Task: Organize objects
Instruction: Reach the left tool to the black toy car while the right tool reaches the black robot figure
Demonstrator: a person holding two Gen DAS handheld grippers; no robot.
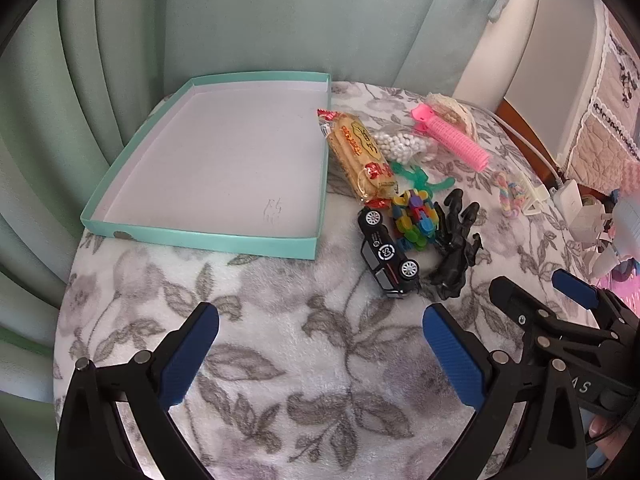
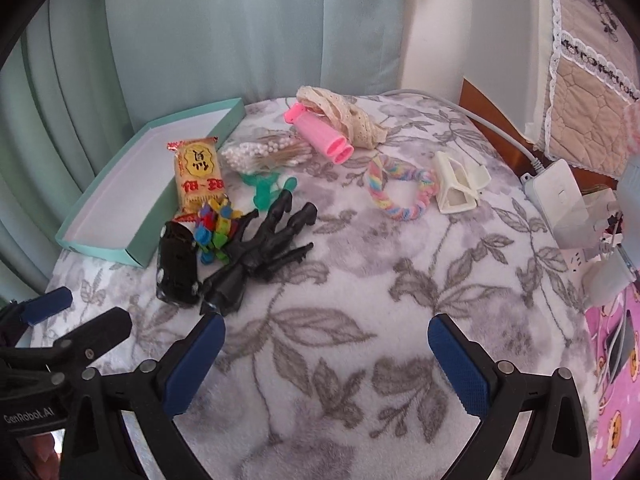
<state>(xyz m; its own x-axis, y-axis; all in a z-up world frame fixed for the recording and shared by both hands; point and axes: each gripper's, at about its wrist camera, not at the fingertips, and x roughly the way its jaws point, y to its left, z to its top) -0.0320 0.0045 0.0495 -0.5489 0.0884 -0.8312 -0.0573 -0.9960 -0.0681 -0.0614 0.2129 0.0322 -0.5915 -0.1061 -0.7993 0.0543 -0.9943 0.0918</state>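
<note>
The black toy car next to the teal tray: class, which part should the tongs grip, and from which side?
Grip the black toy car across its narrow body, midway between the wheels, coming from above. It lies on its side, and the colourful block cluster crowds one long side, so a top approach looks clearest. Both tongs are open.

bare blanket [image 2: 340, 300] ahead, passable; toy pile [image 2: 224, 232] crowds teal tray [image 1: 200, 236] right edge.
</note>
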